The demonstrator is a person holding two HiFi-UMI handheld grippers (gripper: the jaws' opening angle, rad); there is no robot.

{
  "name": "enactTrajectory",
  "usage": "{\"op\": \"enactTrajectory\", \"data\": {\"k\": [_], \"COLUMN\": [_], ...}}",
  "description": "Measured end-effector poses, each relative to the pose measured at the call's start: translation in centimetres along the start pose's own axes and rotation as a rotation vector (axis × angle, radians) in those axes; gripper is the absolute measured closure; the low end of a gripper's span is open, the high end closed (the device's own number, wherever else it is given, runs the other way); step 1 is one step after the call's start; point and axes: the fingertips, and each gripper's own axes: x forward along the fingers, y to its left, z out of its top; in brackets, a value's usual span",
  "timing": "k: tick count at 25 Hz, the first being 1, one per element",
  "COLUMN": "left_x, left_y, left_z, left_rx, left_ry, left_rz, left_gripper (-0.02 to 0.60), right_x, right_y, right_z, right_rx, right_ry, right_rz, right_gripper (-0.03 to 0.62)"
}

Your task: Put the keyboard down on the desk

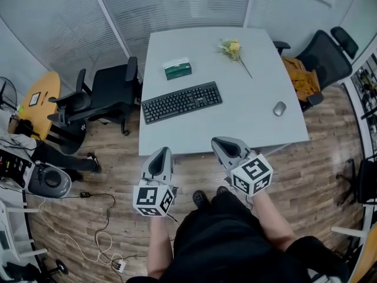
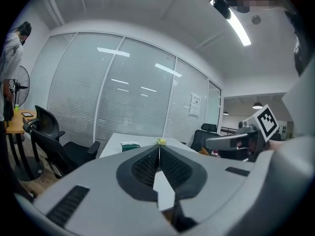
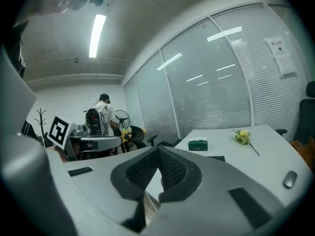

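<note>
Keyboard [image 1: 181, 102] lay flat on desk [image 1: 253, 114] | left gripper [image 1: 163, 152], right gripper [image 1: 221, 141]: jaws together, empty, off desk's near edge | stage unsettled

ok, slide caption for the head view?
Black keyboard lies on the white desk; left gripper and right gripper, both shut and empty, hover off its near edge.

Unit construction: the left gripper [image 1: 164, 150] and the right gripper [image 1: 216, 140] each have a light grey moulded shell that tapers toward the jaws. Black ribbed pads [image 2: 145, 165] line the jaw faces. Behind the jaws sits a white cube [image 1: 154, 199] bearing black square markers. The operator wears a black garment [image 1: 218, 240] and dark shoes [image 1: 200, 198].
</note>
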Motion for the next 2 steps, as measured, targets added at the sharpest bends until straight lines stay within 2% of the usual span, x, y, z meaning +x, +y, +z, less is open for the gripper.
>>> {"op": "enactTrajectory", "data": {"k": [2], "left_x": [-0.03], "left_y": [-0.25], "left_z": [-0.13], "left_rx": [0.000], "left_ry": [0.001], "left_rz": [-0.002], "left_gripper": [0.581], "right_x": [-0.22], "right_y": [-0.05], "right_z": [-0.10], "right_rx": [-0.002], "right_ry": [0.000], "right_rz": [0.001], "right_gripper": [0.585]}}
